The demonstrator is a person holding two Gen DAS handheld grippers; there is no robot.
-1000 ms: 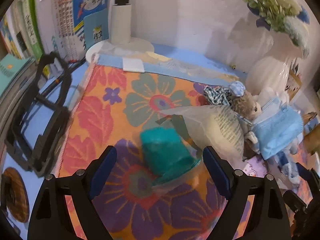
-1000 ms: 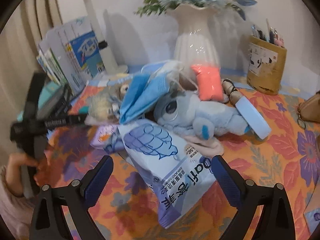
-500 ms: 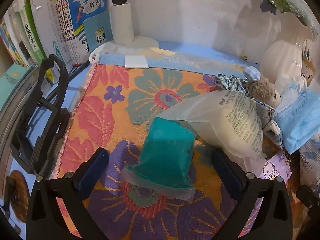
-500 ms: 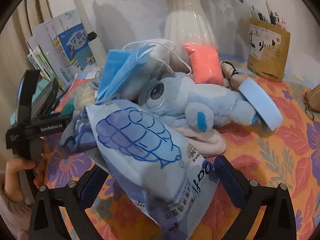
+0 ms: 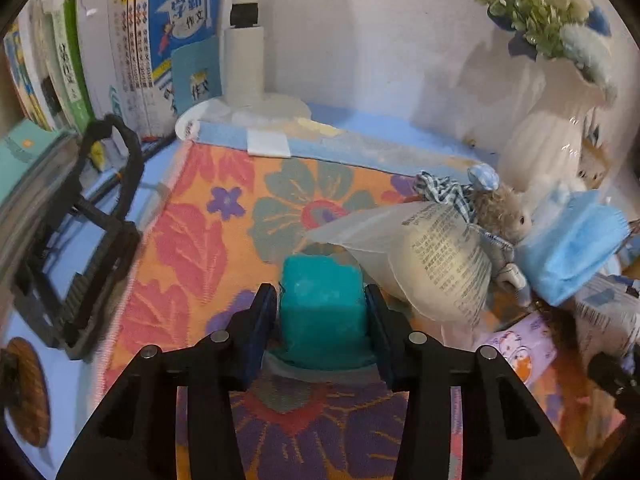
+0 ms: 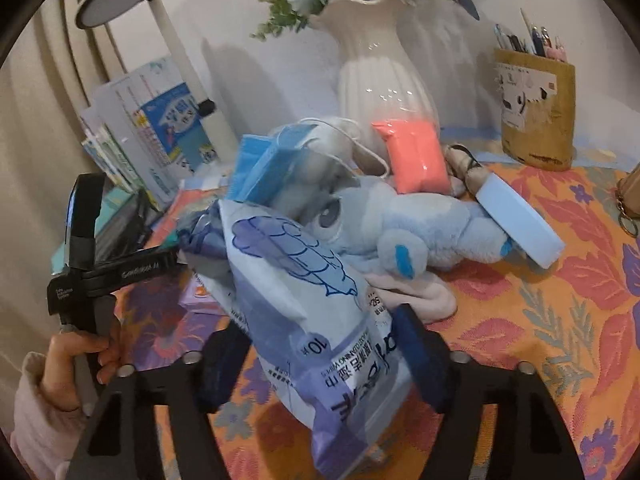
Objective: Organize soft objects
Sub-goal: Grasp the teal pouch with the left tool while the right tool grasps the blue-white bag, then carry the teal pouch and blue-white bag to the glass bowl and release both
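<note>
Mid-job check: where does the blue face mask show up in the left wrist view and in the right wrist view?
Left wrist view: the blue face mask lies at the far right edge, just right of the small teddy bear.
Right wrist view: it sits left of centre, on top of the pile above the blue plush toy.
Shared landmark: the white ribbed vase behind the pile.

Your left wrist cam looks down close over the orange floral tablecloth toward the books. Your right one faces the ribbed white vase. Both catch the blue face masks.
</note>
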